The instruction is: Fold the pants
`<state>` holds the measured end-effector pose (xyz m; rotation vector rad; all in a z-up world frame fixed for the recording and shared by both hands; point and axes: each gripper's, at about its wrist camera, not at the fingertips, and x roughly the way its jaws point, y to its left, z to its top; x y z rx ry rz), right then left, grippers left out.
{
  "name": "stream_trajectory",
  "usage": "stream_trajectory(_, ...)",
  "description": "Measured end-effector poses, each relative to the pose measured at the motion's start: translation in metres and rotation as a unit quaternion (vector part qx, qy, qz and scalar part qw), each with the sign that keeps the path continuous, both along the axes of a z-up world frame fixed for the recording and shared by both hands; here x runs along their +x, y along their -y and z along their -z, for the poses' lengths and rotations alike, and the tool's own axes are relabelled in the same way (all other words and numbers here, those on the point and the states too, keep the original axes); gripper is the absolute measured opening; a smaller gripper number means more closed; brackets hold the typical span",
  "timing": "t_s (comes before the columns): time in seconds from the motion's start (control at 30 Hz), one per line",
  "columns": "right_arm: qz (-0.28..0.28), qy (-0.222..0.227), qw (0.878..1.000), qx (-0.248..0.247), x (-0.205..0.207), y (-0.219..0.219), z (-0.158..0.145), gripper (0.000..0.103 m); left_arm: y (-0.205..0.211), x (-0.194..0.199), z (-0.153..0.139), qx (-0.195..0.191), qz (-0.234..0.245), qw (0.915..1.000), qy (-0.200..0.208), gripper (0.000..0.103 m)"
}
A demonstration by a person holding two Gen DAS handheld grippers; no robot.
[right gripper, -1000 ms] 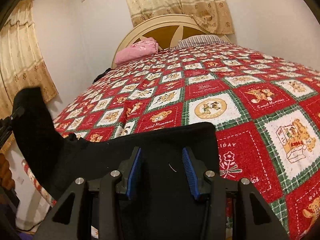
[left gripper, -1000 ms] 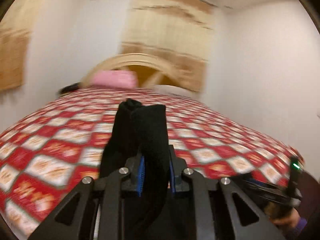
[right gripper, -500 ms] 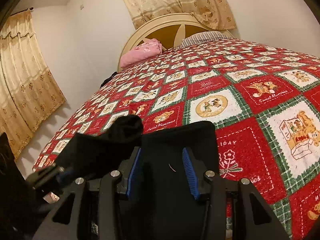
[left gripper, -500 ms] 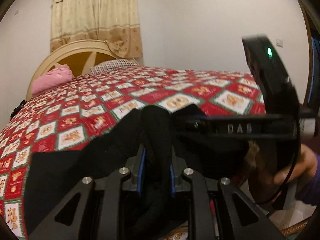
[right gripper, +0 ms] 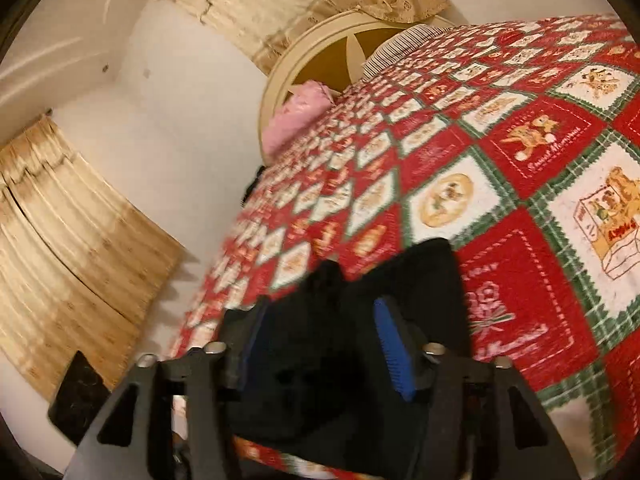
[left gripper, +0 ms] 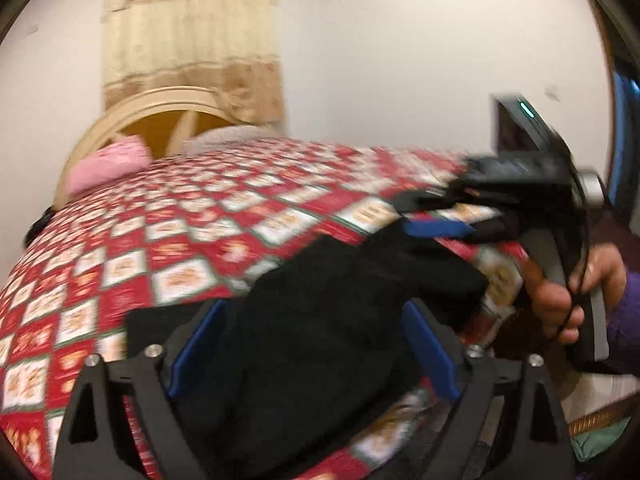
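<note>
The black pants [left gripper: 340,300] lie in a folded heap on the red patchwork quilt [left gripper: 180,240], close to the bed's near edge. My left gripper [left gripper: 312,348] has its jaws opening wide; the cloth lies between the blue pads and neither presses on it. To the right, a hand [left gripper: 560,296] holds my right gripper [left gripper: 424,214], whose tips are over the far end of the heap. In the right wrist view the pants [right gripper: 400,280] bunch up between the jaws of the right gripper [right gripper: 324,344], which are opening too and hold nothing.
A pink pillow [left gripper: 104,164] and a striped one rest by the arched headboard [left gripper: 160,104] at the far end. Beige curtains [right gripper: 80,240] hang along the left wall. A wicker basket [left gripper: 592,420] stands on the floor at the right. The quilt [right gripper: 520,160] stretches away beyond the pants.
The left gripper, which was shut on a fold of black cloth, carried it right onto the rest of the pants, then spread its jaws and let go. The right gripper rolled and its jaws widened.
</note>
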<state>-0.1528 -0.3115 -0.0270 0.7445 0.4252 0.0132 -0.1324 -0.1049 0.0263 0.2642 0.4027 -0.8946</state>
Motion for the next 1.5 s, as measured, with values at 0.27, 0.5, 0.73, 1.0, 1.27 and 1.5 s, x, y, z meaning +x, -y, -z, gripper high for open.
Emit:
stream_trajectory(0.27, -0.004, -0.079, 0.989, -0.128, 0.031, -0.049, 0.018, 0.063, -0.072, 0.07, 0.008, -0.054, -0.185, 0.9737, -0.121, 0.097)
stream_trajectory(0.5, -0.019, -0.121, 0.956, -0.265, 0.041, -0.089, 0.023, 0.038, -0.099, 0.094, 0.03, -0.061, -0.249, 0.9512, -0.171, 0.097)
stream_trajectory(0.73, -0.042, -0.081, 0.953, -0.289, 0.024, -0.097, -0.006, 0.019, -0.103, 0.094, 0.027, -0.064, -0.253, 0.9509, -0.166, 0.097)
stream_trajectory(1.0, -0.016, -0.085, 0.933, -0.351, -0.027, -0.071, -0.01, 0.02, -0.084, 0.098, 0.02, -0.061, -0.239, 0.9565, -0.156, 0.097)
stream_trajectory(1.27, -0.006, -0.096, 0.966, -0.24, -0.055, -0.031, 0.016, 0.032, -0.031, 0.081, 0.035, 0.022, -0.2, 0.9707, -0.132, 0.097)
stream_trajectory(1.5, 0.042, -0.012, 0.945, -0.324, -0.052, -0.067, -0.039, 0.039, -0.021, 0.082, 0.023, 0.028, -0.209, 0.9718, -0.107, 0.097)
